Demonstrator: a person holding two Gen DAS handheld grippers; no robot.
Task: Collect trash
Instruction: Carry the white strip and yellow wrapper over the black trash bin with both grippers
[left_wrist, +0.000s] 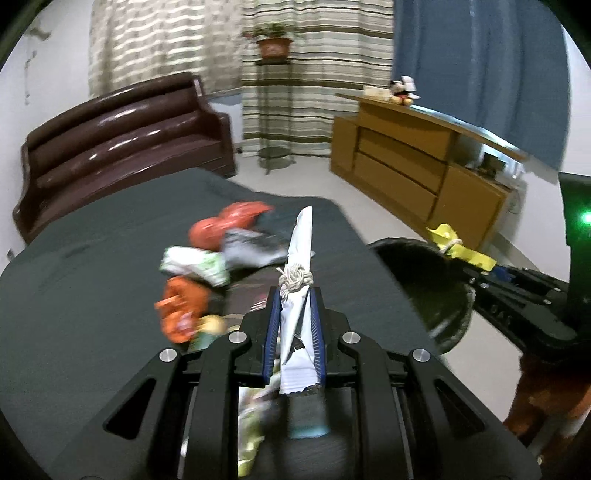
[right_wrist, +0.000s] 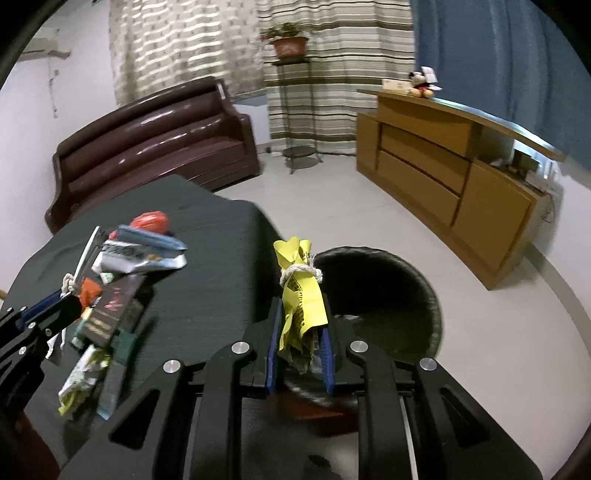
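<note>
A white wrapper (left_wrist: 301, 295), tied with string, is being pinched upright between the blue pads of the left gripper (left_wrist: 294, 299). A yellow wrapper (right_wrist: 301, 295), also tied with string, is being pinched by the right gripper (right_wrist: 300, 314), just at the near rim of a black bin (right_wrist: 391, 295) on the floor to the right of a dark table (right_wrist: 221, 236). More wrappers are being left scattered on the table (left_wrist: 207, 273), further left. Far beyond, a brown sofa (left_wrist: 122, 136) on the left, a potted plant (left_wrist: 273, 44) and a wooden cabinet (left_wrist: 413, 162) on the right are being shown
</note>
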